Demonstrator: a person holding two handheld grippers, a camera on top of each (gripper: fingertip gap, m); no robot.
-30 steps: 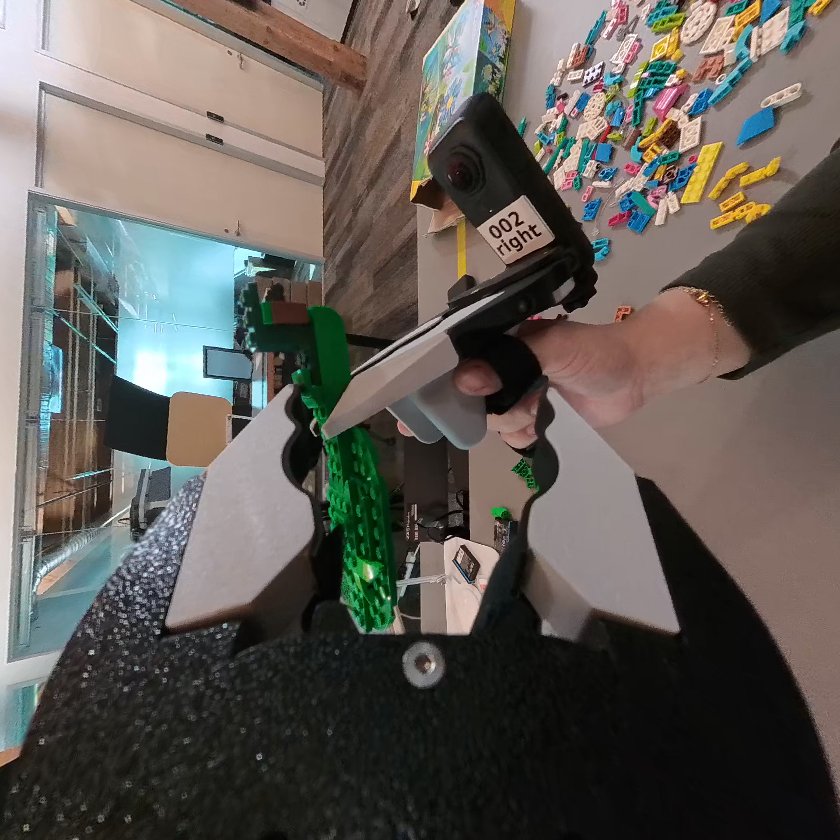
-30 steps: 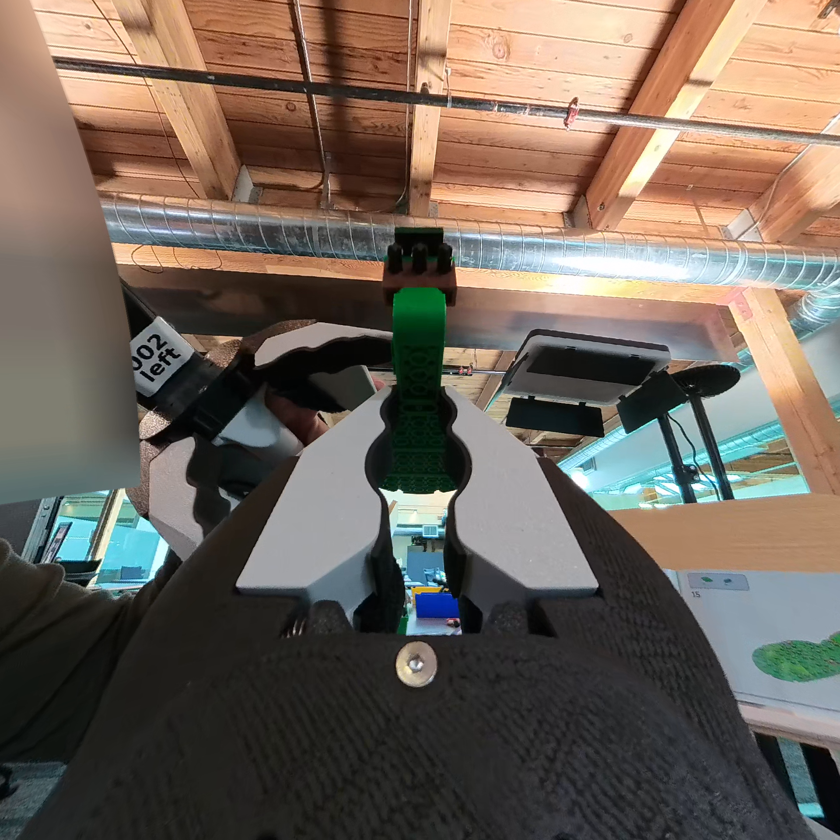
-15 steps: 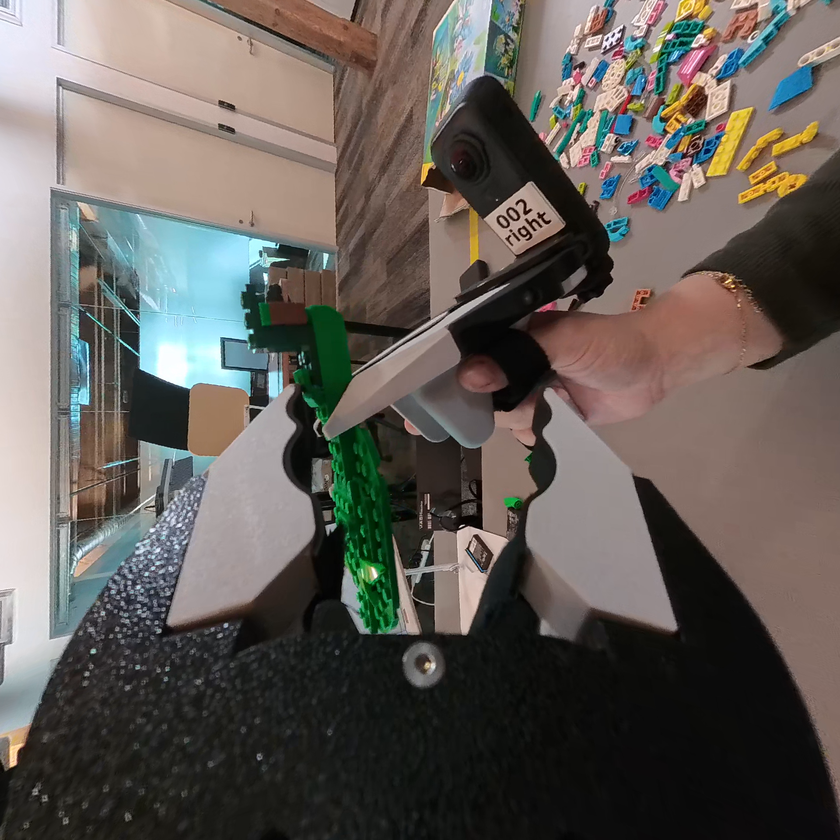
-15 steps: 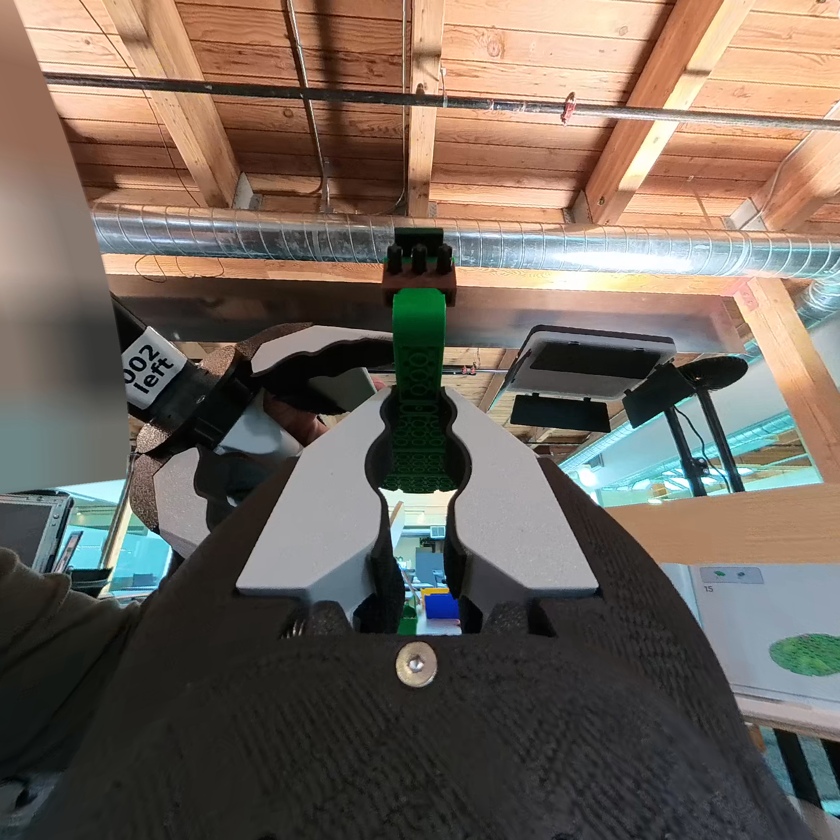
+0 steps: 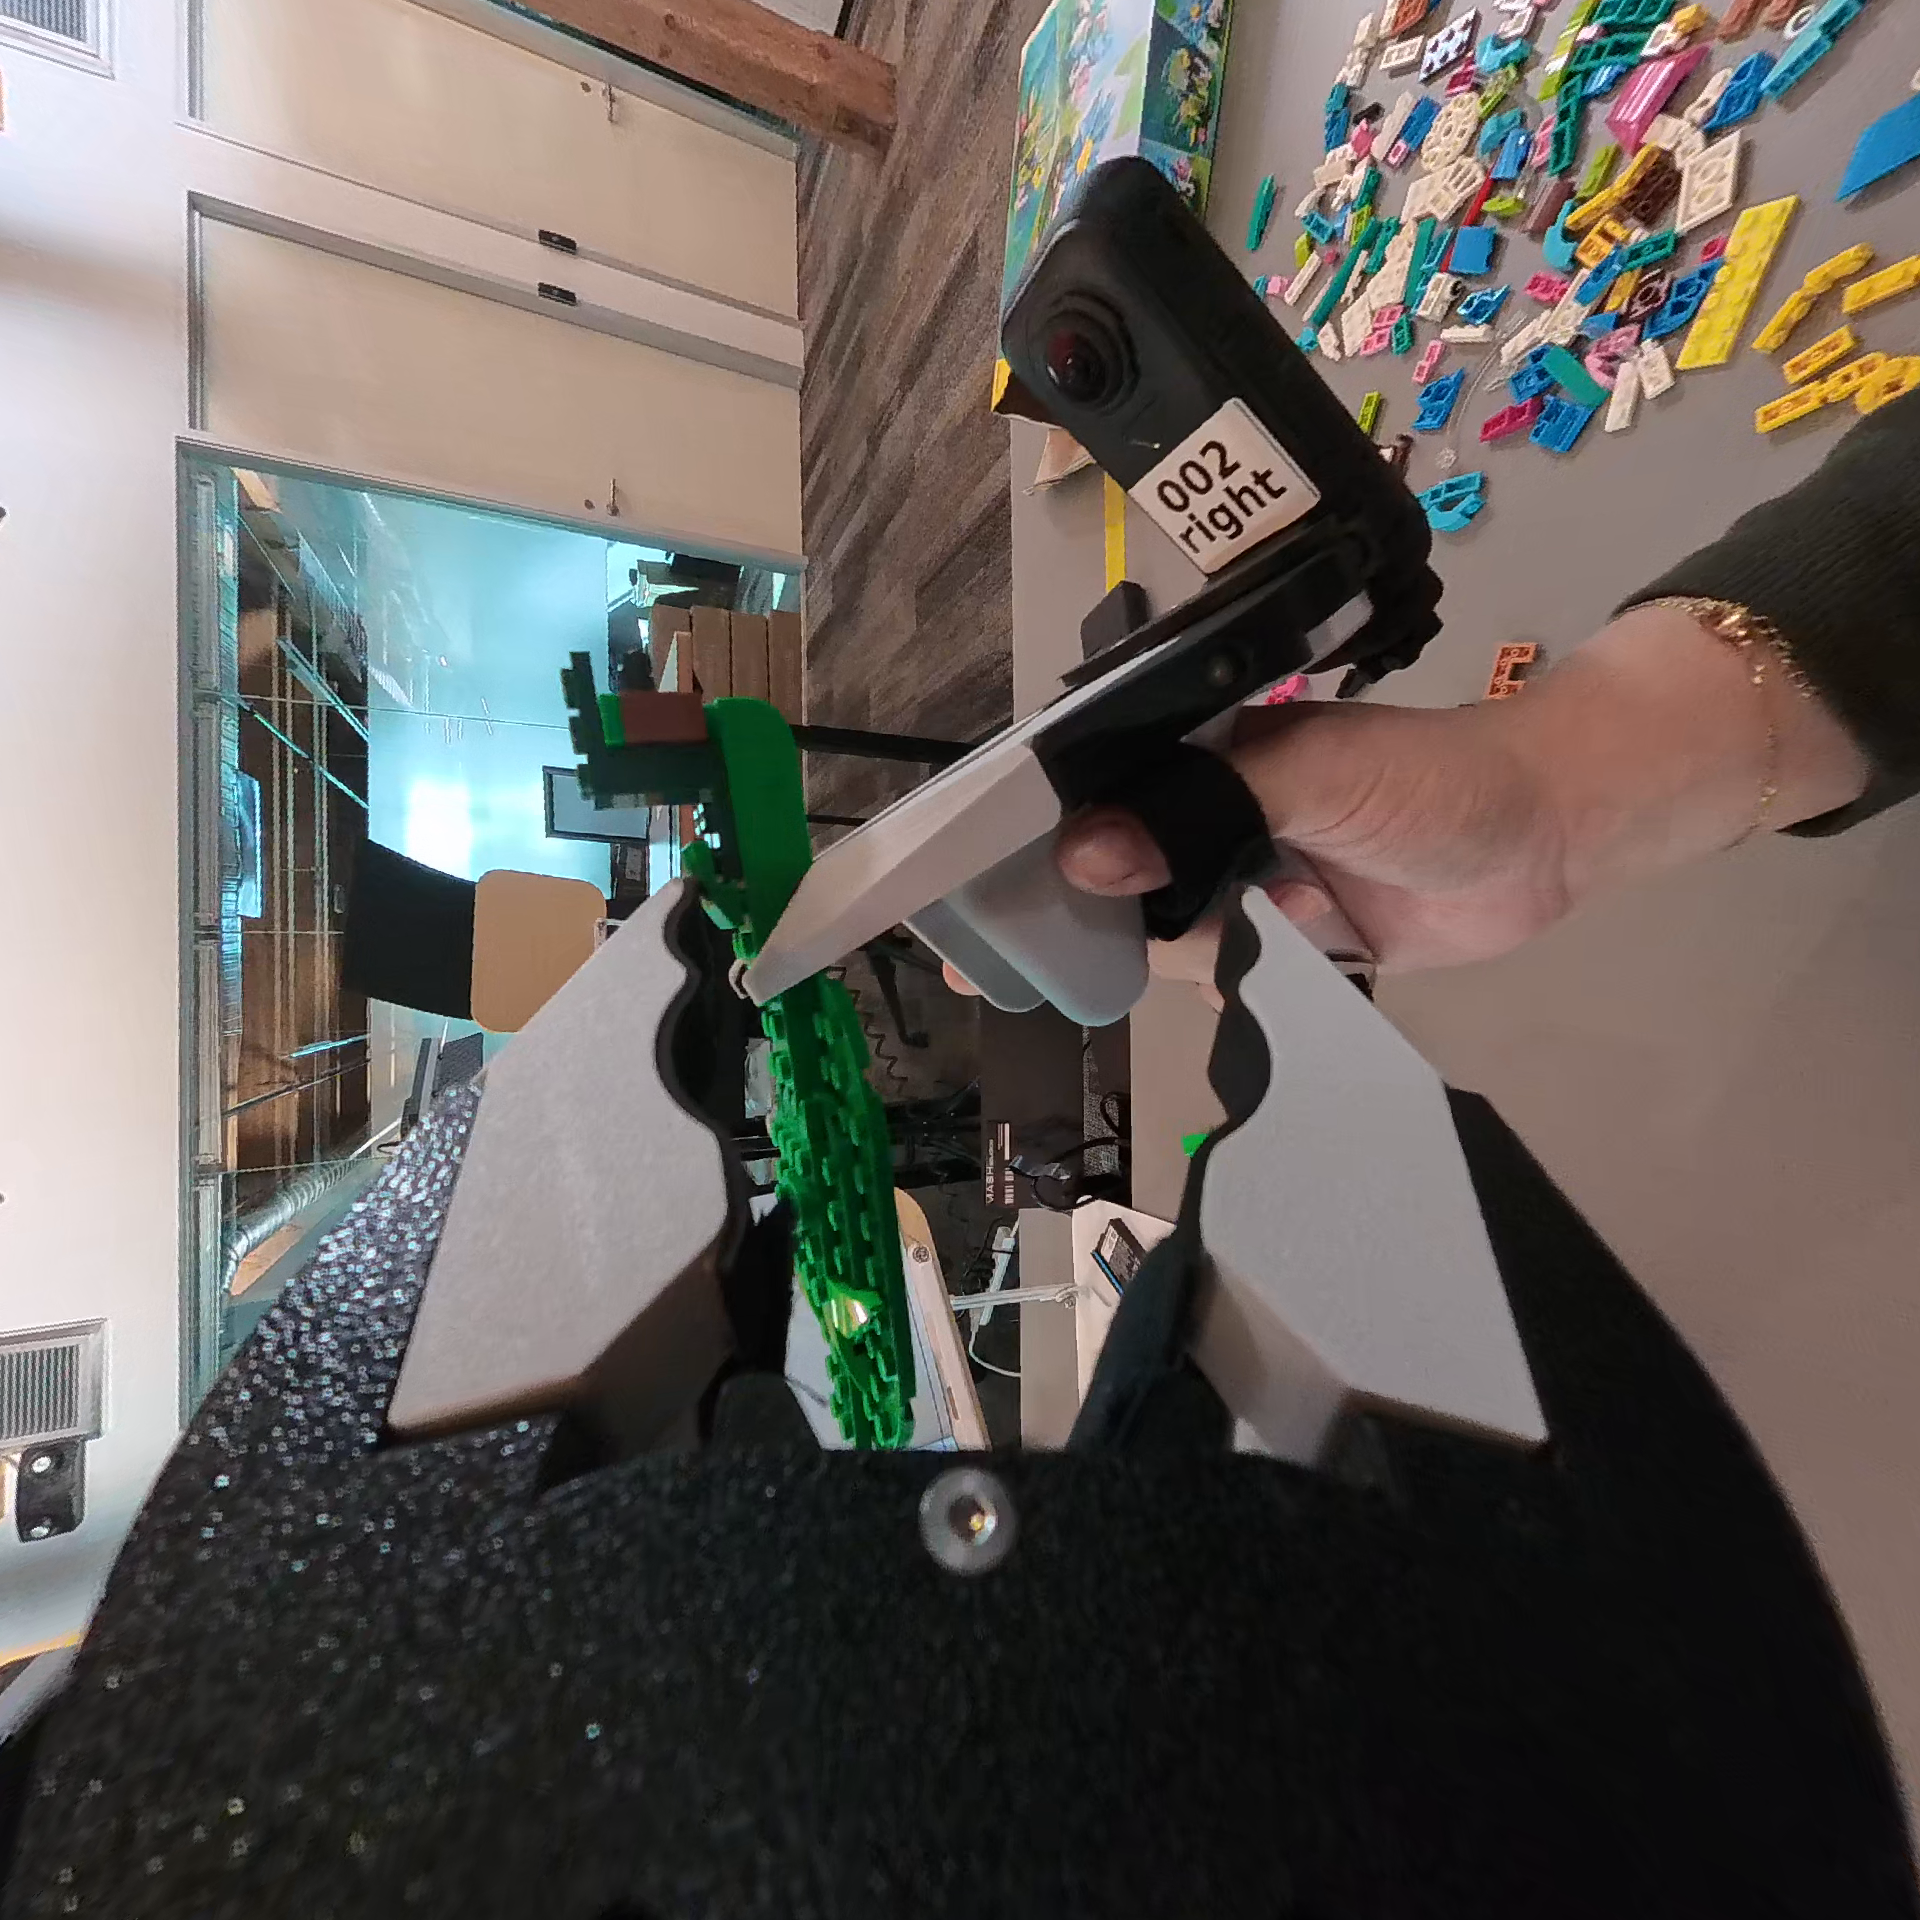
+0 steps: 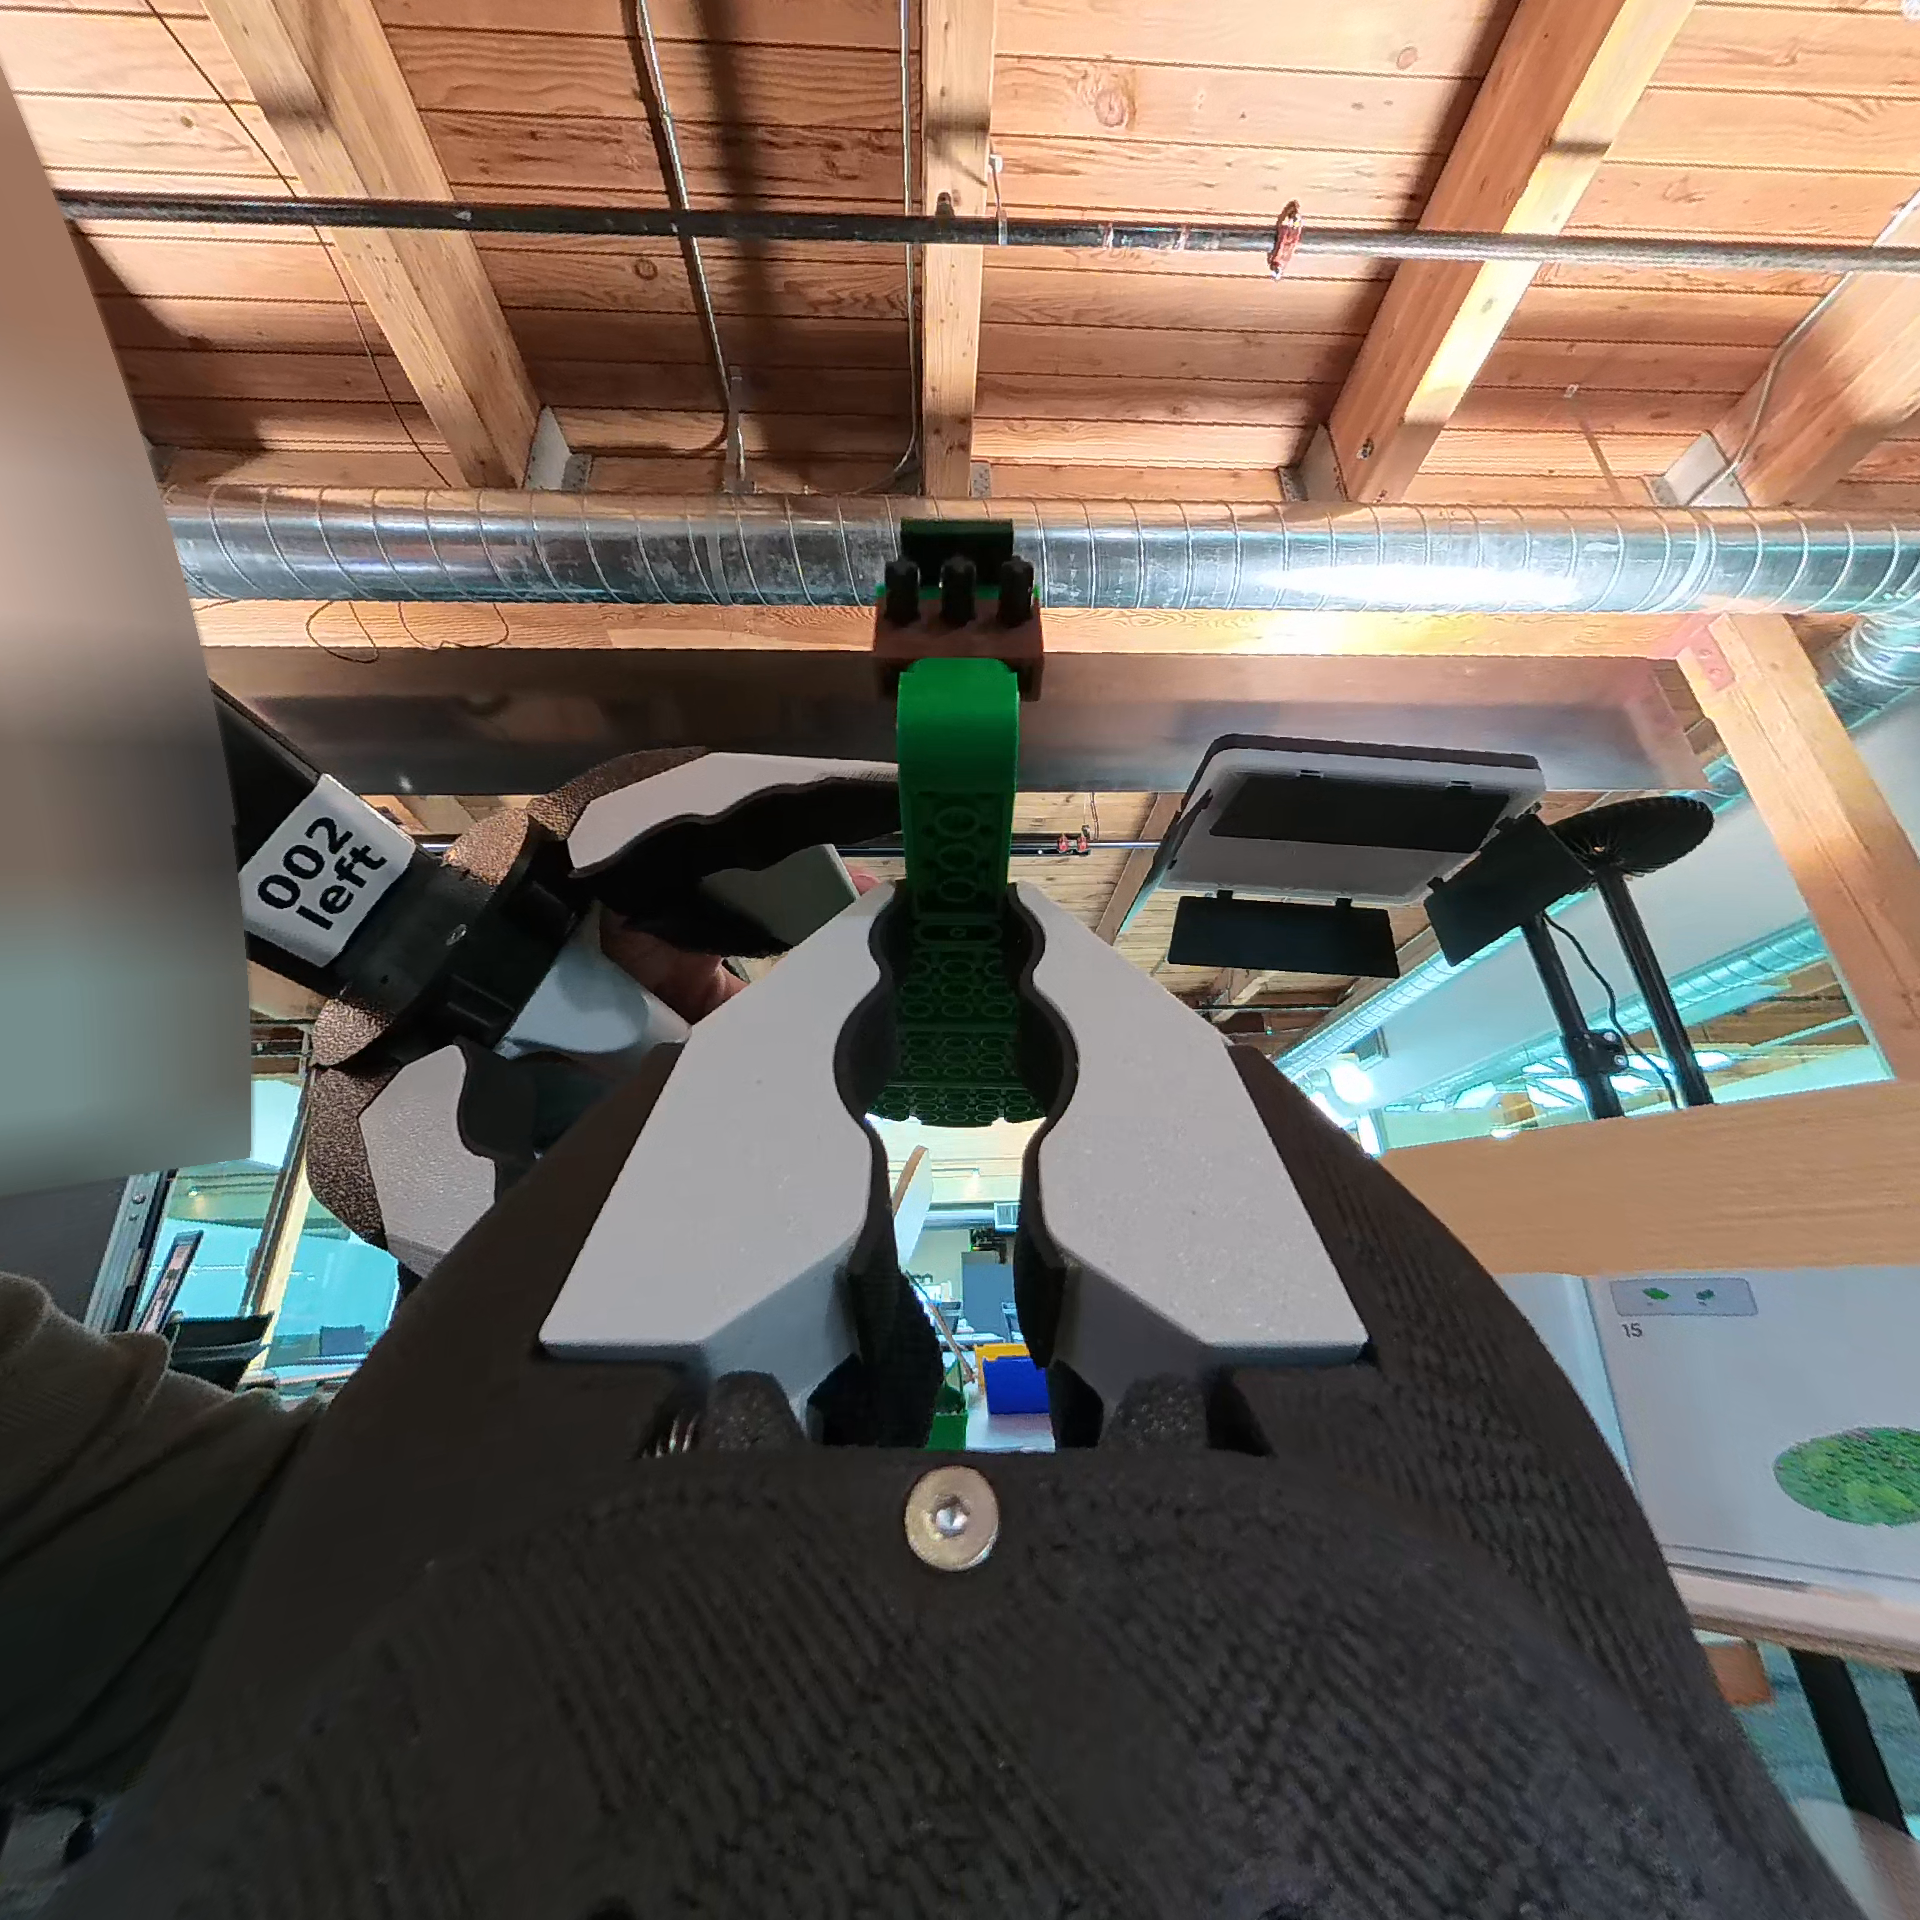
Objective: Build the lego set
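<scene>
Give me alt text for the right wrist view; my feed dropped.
The right gripper is shut on a green plate assembly held up toward a wooden beam ceiling, brown brick at its far end. The left gripper, open, is at its left side; an instruction page lies at lower right.

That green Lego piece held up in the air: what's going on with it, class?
A person holds a gripper in each hand. The right gripper is shut on the green plate assembly, which carries a brown brick at its far end. The left gripper is open around the plate. Loose bricks lie scattered on the grey table.
</scene>
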